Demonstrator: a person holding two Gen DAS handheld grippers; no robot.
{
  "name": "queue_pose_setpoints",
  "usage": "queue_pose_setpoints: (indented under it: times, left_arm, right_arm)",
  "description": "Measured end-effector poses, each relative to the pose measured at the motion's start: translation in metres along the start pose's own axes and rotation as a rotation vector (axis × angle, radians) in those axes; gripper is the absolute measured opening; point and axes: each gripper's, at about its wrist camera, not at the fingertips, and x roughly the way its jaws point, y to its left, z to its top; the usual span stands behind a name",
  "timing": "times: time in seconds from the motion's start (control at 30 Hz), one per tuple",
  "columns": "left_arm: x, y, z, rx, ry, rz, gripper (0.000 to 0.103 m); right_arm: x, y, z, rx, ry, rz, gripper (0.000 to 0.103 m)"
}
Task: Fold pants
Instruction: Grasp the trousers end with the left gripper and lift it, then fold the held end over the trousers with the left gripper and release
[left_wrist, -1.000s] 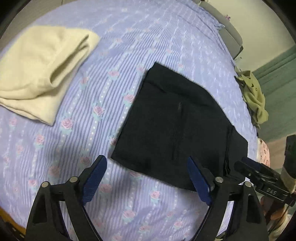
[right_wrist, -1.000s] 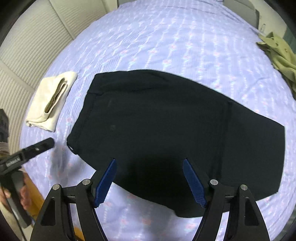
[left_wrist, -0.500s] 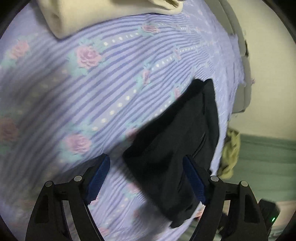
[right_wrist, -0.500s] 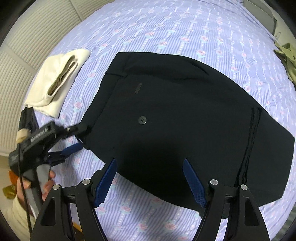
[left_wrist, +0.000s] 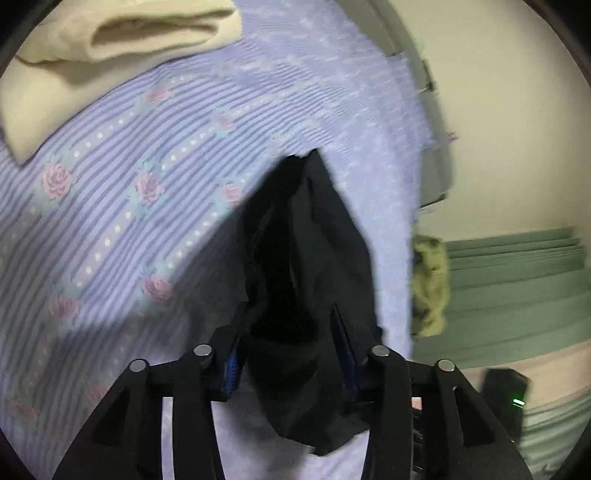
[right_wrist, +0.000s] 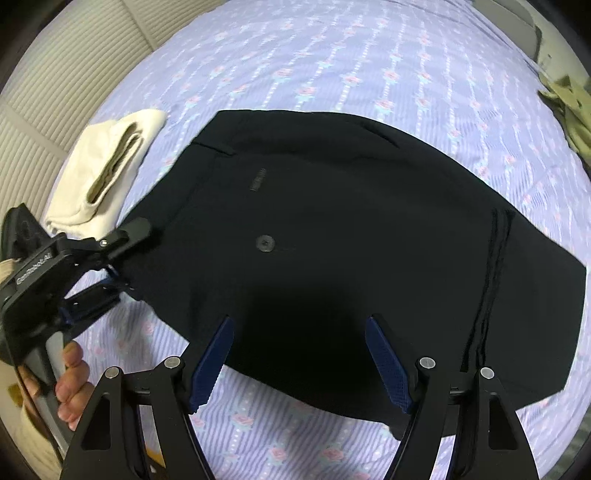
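Observation:
Black pants (right_wrist: 351, 251) lie folded flat on the bed, a button on top. My left gripper (left_wrist: 291, 350) is shut on the pants' near left corner (left_wrist: 295, 295), the cloth bunched between its blue pads. It also shows in the right wrist view (right_wrist: 122, 254), clamped on the pants' left edge. My right gripper (right_wrist: 299, 362) is open and empty, hovering above the pants' near edge.
A folded cream garment (right_wrist: 107, 177) lies left of the pants, and shows in the left wrist view (left_wrist: 110, 40). An olive garment (right_wrist: 569, 110) lies at the bed's far right edge. The floral lilac sheet (right_wrist: 332, 66) covers the bed.
My left gripper dropped low to the pants' left corner and closed on it. My right gripper stayed open and moved slightly closer over the pants.

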Motion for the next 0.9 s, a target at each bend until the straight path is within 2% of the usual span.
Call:
queue_pose_setpoints:
  times: [0.1, 0.2, 0.23, 0.33, 0.4, 0.5, 0.57, 0.67, 0.8, 0.9]
  left_arm:
    - [0.022, 0.022, 0.008, -0.080, 0.026, 0.076, 0.043]
    - [0.037, 0.034, 0.010, -0.137, 0.028, 0.081, 0.043]
    - [0.037, 0.031, 0.009, -0.134, 0.020, 0.100, 0.042]
    - [0.026, 0.010, 0.002, -0.077, 0.006, 0.156, 0.025]
    - [0.011, -0.009, -0.002, -0.029, -0.012, 0.164, 0.021]
    - [-0.013, -0.060, -0.012, 0.120, -0.066, 0.222, 0.019]
    - [-0.023, -0.112, -0.026, 0.281, -0.116, 0.279, 0.018]
    - [-0.029, -0.177, -0.051, 0.477, -0.177, 0.318, 0.018]
    - [-0.022, -0.261, -0.105, 0.707, -0.235, 0.307, 0.018]
    - [0.002, -0.312, -0.146, 0.832, -0.232, 0.281, 0.018]
  right_arm:
    - [0.000, -0.012, -0.002, 0.042, 0.005, -0.004, 0.075]
    - [0.000, -0.019, -0.005, 0.057, 0.007, -0.032, 0.075]
    - [0.000, -0.020, -0.006, 0.052, 0.006, -0.049, 0.075]
    - [-0.002, -0.024, -0.007, 0.060, -0.009, -0.037, 0.075]
    - [-0.007, -0.032, -0.009, 0.075, -0.027, -0.028, 0.075]
    - [-0.020, -0.056, -0.010, 0.123, -0.055, -0.014, 0.075]
    - [-0.033, -0.076, -0.014, 0.163, -0.084, 0.006, 0.075]
    - [-0.058, -0.114, -0.023, 0.214, -0.134, 0.008, 0.075]
    - [-0.091, -0.174, -0.042, 0.284, -0.195, -0.015, 0.075]
    - [-0.112, -0.223, -0.061, 0.350, -0.239, -0.028, 0.075]
